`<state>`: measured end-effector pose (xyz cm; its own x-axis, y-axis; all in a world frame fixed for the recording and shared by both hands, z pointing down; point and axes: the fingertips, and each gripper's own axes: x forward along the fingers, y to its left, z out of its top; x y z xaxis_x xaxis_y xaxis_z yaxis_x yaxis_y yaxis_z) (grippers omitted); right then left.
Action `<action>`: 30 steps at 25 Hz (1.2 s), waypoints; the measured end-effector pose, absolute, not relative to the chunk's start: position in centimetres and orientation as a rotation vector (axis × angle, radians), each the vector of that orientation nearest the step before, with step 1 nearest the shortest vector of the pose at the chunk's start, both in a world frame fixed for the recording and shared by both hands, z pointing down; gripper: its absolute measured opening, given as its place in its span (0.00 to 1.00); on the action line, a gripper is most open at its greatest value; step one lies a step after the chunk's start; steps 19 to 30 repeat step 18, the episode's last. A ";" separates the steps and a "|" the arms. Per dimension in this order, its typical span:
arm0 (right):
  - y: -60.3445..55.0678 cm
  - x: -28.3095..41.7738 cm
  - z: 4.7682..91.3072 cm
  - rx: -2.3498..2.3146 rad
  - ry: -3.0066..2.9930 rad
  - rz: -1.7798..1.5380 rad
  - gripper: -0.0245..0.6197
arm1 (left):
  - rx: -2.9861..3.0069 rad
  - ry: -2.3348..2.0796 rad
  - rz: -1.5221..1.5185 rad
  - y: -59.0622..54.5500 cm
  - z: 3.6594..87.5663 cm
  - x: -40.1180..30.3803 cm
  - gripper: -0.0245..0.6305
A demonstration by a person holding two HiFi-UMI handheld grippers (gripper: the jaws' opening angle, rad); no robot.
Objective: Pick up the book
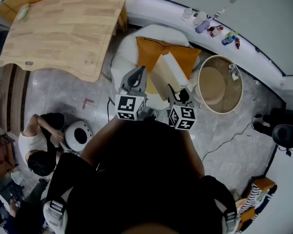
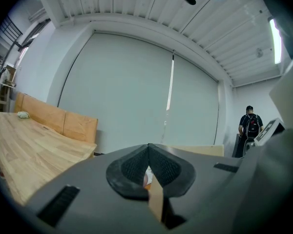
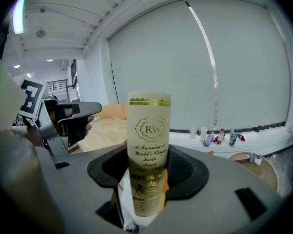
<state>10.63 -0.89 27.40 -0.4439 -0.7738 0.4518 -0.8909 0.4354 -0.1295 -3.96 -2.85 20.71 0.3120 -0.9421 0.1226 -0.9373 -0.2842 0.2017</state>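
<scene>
The book (image 1: 167, 71) is cream-coloured with gold lettering on its spine (image 3: 148, 145). My right gripper (image 1: 176, 92) is shut on it, and the spine stands upright between the two dark pads (image 3: 183, 167). In the head view the book hangs above a white round seat (image 1: 129, 50) with an orange cushion (image 1: 149, 50). My left gripper (image 1: 136, 76) is just left of the book, apart from it, with its pad tips (image 2: 136, 165) meeting. Nothing is gripped there. A thin cream edge shows low in the slot behind its jaws.
A large wooden table (image 1: 63, 28) fills the upper left. A round wooden tub (image 1: 219, 84) stands right of the seat. Several small bottles (image 1: 212, 28) line the white ledge. A person (image 1: 39, 145) crouches on the floor at the lower left beside a white rounded device (image 1: 78, 135).
</scene>
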 end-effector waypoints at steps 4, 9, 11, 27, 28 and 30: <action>-0.9 10.6 27.1 1.426 -2.385 0.500 0.39 | 2.344 -1.712 -0.025 -2.9 20.9 -3.8 0.04; -0.9 10.4 27.2 1.413 -2.394 0.507 0.39 | 2.346 -1.704 -0.011 -2.9 21.2 -3.6 0.04; -1.1 10.5 27.2 1.411 -2.395 0.506 0.39 | 2.347 -1.703 -0.007 -3.1 21.3 -3.5 0.04; -1.2 10.3 27.5 1.409 -2.390 0.519 0.39 | 2.344 -1.700 0.000 -3.2 21.5 -3.5 0.04; -1.2 10.3 27.5 1.409 -2.390 0.519 0.39 | 2.344 -1.700 0.000 -3.2 21.5 -3.5 0.04; -1.2 10.3 27.5 1.409 -2.390 0.519 0.39 | 2.344 -1.700 0.000 -3.2 21.5 -3.5 0.04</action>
